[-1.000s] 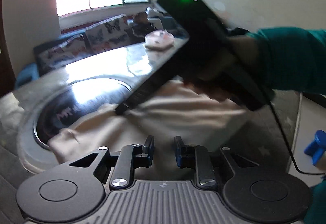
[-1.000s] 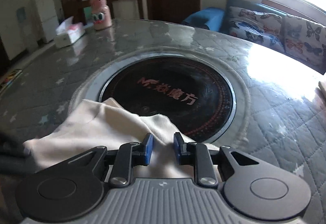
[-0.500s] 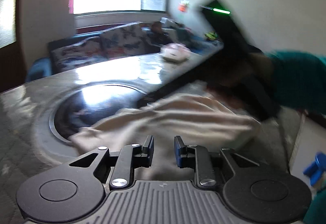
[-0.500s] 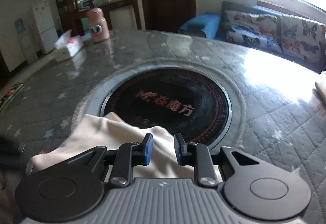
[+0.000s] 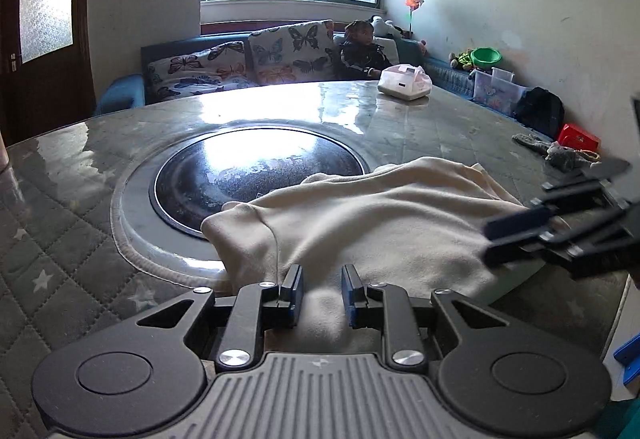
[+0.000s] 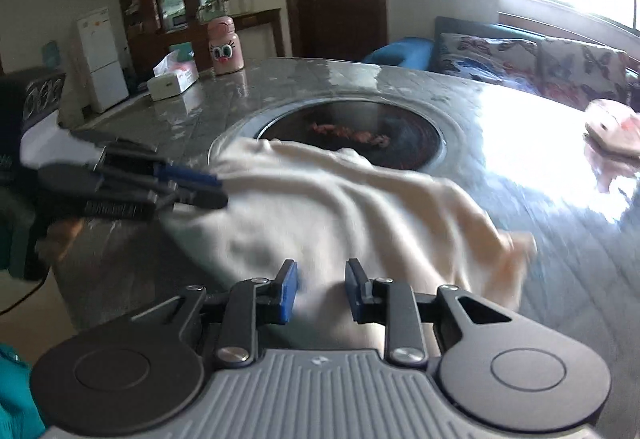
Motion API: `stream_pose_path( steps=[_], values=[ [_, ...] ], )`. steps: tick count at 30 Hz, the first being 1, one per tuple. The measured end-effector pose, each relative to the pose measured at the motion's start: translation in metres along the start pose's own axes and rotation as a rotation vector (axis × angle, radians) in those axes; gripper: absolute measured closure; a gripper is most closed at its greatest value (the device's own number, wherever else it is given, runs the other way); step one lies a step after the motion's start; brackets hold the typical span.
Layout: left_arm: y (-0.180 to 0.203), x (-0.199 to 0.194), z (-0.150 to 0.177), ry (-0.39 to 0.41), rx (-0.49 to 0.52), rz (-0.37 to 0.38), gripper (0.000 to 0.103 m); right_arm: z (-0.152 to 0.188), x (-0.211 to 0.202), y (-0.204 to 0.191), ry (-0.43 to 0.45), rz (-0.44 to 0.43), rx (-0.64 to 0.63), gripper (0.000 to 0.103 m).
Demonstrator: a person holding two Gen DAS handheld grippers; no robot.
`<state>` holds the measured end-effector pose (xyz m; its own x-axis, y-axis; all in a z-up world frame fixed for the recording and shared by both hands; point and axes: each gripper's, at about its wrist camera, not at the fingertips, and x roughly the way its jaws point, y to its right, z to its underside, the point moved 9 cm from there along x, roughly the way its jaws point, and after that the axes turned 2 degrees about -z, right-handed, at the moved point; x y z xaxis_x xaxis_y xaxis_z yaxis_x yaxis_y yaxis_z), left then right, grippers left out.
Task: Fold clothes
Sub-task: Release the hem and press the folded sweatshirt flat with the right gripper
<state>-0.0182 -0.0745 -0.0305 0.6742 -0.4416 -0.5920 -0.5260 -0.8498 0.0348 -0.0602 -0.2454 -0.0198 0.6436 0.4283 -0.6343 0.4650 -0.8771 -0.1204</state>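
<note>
A cream garment [image 5: 380, 215] lies bunched on the quilted round table [image 5: 60, 199], partly over the dark round hotplate [image 5: 248, 175]. My left gripper [image 5: 322, 297] sits at the garment's near left edge, its jaws narrow with a thick fold of cloth pinched between them. In the right wrist view it shows as the left gripper [image 6: 220, 192] at the edge of the garment [image 6: 340, 207]. My right gripper [image 6: 322, 293] is low over the other end. Its jaws are opening and cloth still lies between the pads. The left wrist view shows the right gripper [image 5: 488, 243] at the cloth's right edge.
A tissue box [image 6: 172, 81] and a pink bottle [image 6: 226, 47] stand at the table's far side. A white-and-pink bag [image 5: 404, 81] and a grey knitted item [image 5: 560, 155] lie near the rim. A person [image 5: 360, 51] sits on the butterfly sofa behind. The table edge drops off at right.
The right gripper swung off the middle of the cloth to its right end, and its jaws widened a little. The left view turned, and the right arm no longer crosses it.
</note>
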Motion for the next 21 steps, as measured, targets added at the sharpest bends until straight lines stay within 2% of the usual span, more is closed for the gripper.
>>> stream_pose_path(
  steps=[4,7,10,13,18,21],
  values=[
    [0.002,-0.001,-0.003,-0.004,0.012,-0.019,0.08,0.015,-0.02,0.001,0.015,0.01,0.022,0.077],
    [0.015,-0.01,-0.014,0.035,0.062,-0.02,0.08,0.01,-0.031,0.008,0.043,0.004,0.051,0.077],
    [0.036,-0.012,-0.023,0.058,0.08,0.041,0.08,-0.006,-0.039,0.031,0.096,0.037,0.11,0.077],
    [0.064,-0.003,-0.025,0.049,0.112,0.105,0.08,-0.017,-0.031,0.046,0.108,0.054,0.122,0.077],
    [0.097,0.015,-0.018,0.016,0.141,0.187,0.08,-0.023,-0.005,0.056,0.063,0.025,0.092,0.078],
    [0.11,0.021,-0.01,-0.003,0.165,0.215,0.079,-0.02,0.012,0.061,0.04,0.07,0.036,0.078]
  ],
)
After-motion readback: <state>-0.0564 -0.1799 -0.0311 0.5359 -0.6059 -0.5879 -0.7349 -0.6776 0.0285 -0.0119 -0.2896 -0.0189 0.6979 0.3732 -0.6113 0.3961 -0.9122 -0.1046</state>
